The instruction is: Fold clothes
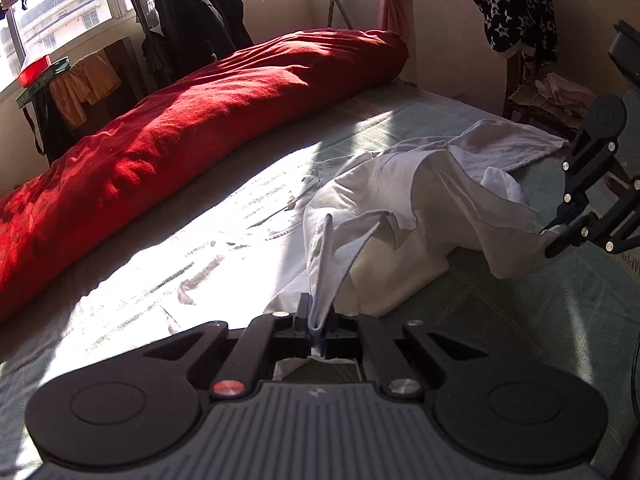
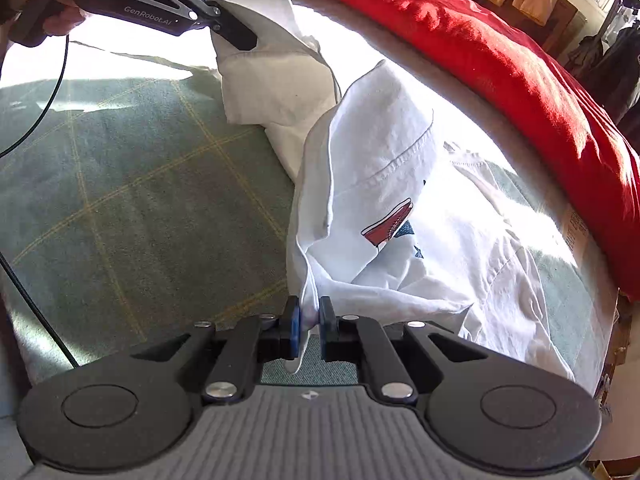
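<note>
Left claw [image 1: 319, 330]: clamped on a pale edge of the white shirt [image 1: 372, 200], cloth pinched between the fingers and lifted off the bed.
Right claw [image 2: 309, 326]: closed on another bunched corner of the same shirt; seen from the left wrist, its tips pinch cloth at the far side.
White shirt: one, half raised between both claws, middle draped over itself, far part lying flat on the bed [image 2: 120, 184]; red shoe print [image 2: 390, 222] facing up.
Progress: mid-fold by the look of it; one flap held up, no neat rectangle yet; folds still left to lay and flatten.
Folded pile: none clearly seen on the bed; possibly some clothes on the chair [image 1: 532, 100], too small to tell.
Count: two claws, one shirt in hand, one red duvet [image 1: 180, 120] along the bed's far side, one star-print garment [image 1: 516, 8] on the chair back.
</note>
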### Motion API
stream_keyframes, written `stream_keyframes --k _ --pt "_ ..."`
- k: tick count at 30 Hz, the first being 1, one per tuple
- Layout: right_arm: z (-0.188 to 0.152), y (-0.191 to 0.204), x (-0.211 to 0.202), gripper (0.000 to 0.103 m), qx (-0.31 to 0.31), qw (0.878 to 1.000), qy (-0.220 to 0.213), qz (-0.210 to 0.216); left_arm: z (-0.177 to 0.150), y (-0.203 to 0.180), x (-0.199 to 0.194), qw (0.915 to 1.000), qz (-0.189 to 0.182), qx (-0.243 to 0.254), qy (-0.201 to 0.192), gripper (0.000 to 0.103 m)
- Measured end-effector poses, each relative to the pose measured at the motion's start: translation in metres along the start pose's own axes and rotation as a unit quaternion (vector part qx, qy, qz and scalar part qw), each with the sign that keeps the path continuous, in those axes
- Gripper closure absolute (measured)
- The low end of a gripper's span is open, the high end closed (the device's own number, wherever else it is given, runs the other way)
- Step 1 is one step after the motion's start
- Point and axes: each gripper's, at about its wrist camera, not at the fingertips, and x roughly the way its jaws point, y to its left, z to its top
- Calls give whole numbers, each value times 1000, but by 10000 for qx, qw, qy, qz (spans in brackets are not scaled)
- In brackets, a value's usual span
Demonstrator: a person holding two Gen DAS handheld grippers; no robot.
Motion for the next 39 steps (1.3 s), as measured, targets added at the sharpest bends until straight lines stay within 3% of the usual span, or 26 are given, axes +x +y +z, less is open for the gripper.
stream_keyframes --k 3,6,12,15,16,20,22,25,26,29,31,32,35,39 --pt "-3 3 -15 93 -210 9986 168 455 -4 -8 -25 9990 -163 396 137 102" --pt "-9 13 -23 97 -580 9944 411 777 -16 -22 -48 9945 -551 745 484 102" --pt "-30 33 -17 97 -651 9799 1035 1574 -64 -60 -63 9750 -1263 1090 1468 101" --pt "-44 33 -1 94 -173 9751 1296 1791 -86 -55 -54 9709 -1256 584 1954 98" --pt "-48 29 4 89 94 9736 1344 1840 -93 -53 -50 9688 -1242 399 2107 96" --pt "-64 9 20 82 1140 9651 1417 1883 -120 -45 -38 9548 -1179 -341 2709 94" --pt "-69 -2 24 73 1557 9609 1364 1840 -124 -34 -39 9542 -989 -752 2721 94" --pt "-78 -20 29 70 2300 9501 1111 1792 -127 -10 -37 9495 -618 -1838 2468 92" --pt "-82 -25 32 69 2608 9433 996 1795 -131 -1 -34 9424 -556 -2311 2354 86" --pt "-99 -39 40 62 3516 9150 667 1865 -148 17 -25 9081 -521 -3629 2026 70" --pt "-109 -47 43 60 4010 8944 499 1917 -159 15 -13 8852 -601 -4143 2026 70" --pt "-114 -49 45 60 4196 8860 440 1927 -163 12 -9 8777 -639 -4300 2017 70" --pt "-125 -49 52 59 4593 8650 324 1996 -172 0 4 8713 -575 -4334 2230 69" --pt "-136 -46 60 56 4842 8517 276 1986 -179 -10 9 8624 -482 -4426 2408 68"
